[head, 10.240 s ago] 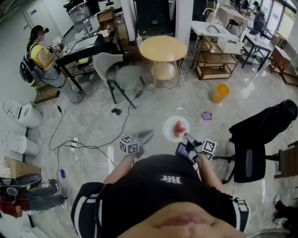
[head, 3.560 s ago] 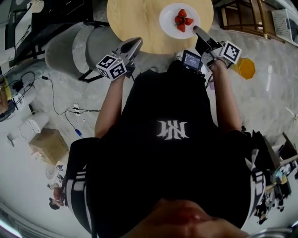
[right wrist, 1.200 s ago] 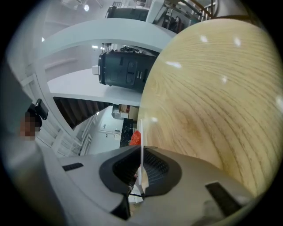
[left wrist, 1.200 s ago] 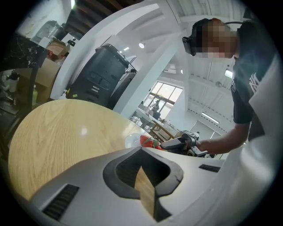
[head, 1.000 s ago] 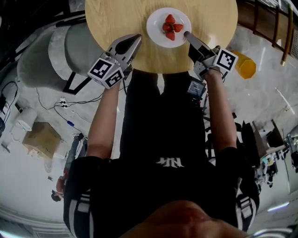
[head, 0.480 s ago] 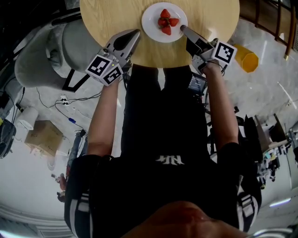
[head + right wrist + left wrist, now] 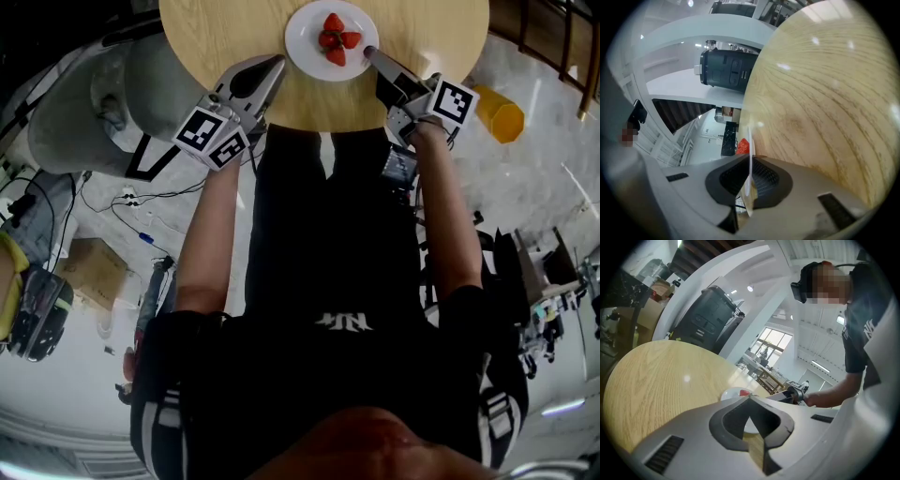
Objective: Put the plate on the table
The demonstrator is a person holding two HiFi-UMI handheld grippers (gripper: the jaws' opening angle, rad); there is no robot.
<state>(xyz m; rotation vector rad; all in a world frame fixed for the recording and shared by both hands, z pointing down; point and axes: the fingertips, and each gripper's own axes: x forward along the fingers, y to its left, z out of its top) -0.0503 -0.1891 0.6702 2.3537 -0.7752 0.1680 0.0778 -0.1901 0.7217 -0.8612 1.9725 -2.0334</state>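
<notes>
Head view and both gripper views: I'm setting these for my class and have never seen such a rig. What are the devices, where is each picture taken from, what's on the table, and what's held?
There is no robot: a person holds a two-jaw gripper in each hand. The head view looks down from the person's head; each gripper view comes from a camera riding on that gripper, looking along its jaws. Over the round wooden table is a white plate with strawberries. The right gripper is clamped on the plate's rim; whether the plate rests on the wood is unclear. The left gripper is shut and empty, near the plate.
</notes>
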